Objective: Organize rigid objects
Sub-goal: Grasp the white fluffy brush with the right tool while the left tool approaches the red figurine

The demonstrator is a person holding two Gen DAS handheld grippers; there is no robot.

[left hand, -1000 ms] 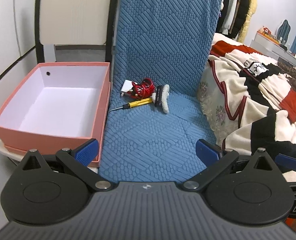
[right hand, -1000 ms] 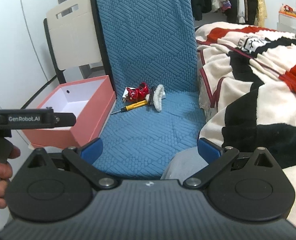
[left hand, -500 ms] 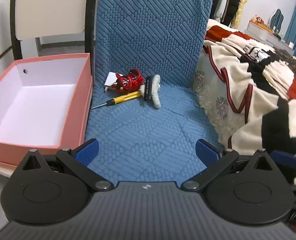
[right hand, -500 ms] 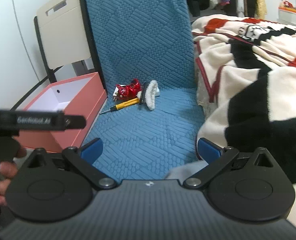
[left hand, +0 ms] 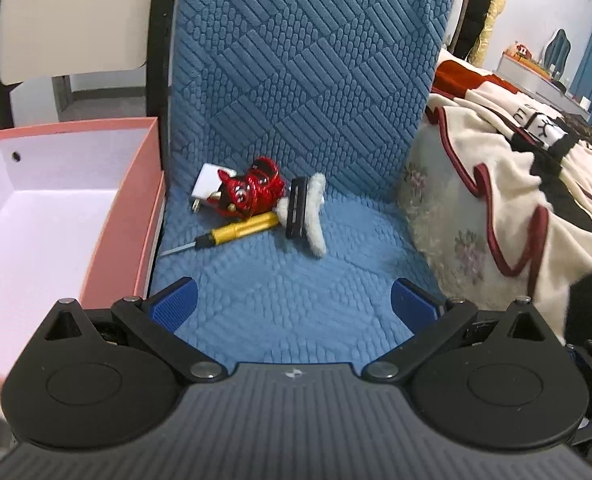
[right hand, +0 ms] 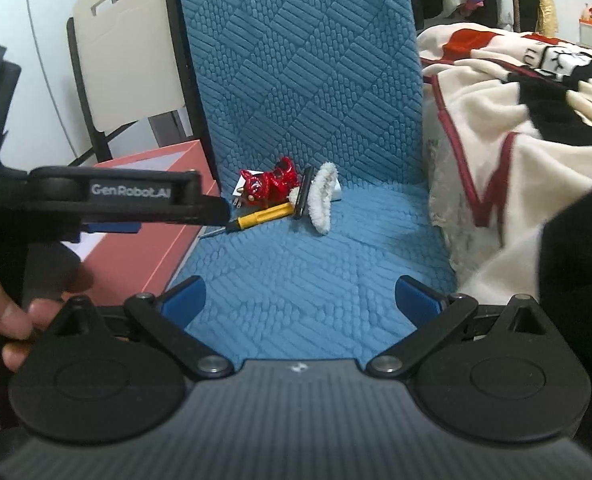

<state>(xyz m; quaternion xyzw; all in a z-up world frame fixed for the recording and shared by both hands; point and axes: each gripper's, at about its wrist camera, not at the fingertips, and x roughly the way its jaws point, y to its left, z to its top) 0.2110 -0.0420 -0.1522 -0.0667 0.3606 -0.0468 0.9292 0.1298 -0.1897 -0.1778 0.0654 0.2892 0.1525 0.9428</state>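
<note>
A small pile lies at the back of the blue chair seat [left hand: 288, 288]: a red figurine [left hand: 252, 192], a yellow screwdriver [left hand: 236, 234], a black brush with white bristles [left hand: 306, 216] and a white plug [left hand: 206, 184]. The pile also shows in the right wrist view, with the figurine [right hand: 270, 184], the screwdriver [right hand: 262, 214] and the brush [right hand: 316, 196]. An open pink box [left hand: 56, 216] stands left of the seat. My left gripper [left hand: 294, 300] is open and empty, short of the pile. My right gripper [right hand: 298, 296] is open and empty, further back.
A bed with a cream, red and black blanket [left hand: 516, 200] borders the chair on the right. A beige folding chair [right hand: 128, 56] stands behind the box. The left gripper's body [right hand: 108, 200] crosses the left of the right wrist view, partly hiding the box [right hand: 144, 232].
Both grippers have moved forward toward the pile on the seat, which looks larger now. Both stay open. The objects have not moved.
</note>
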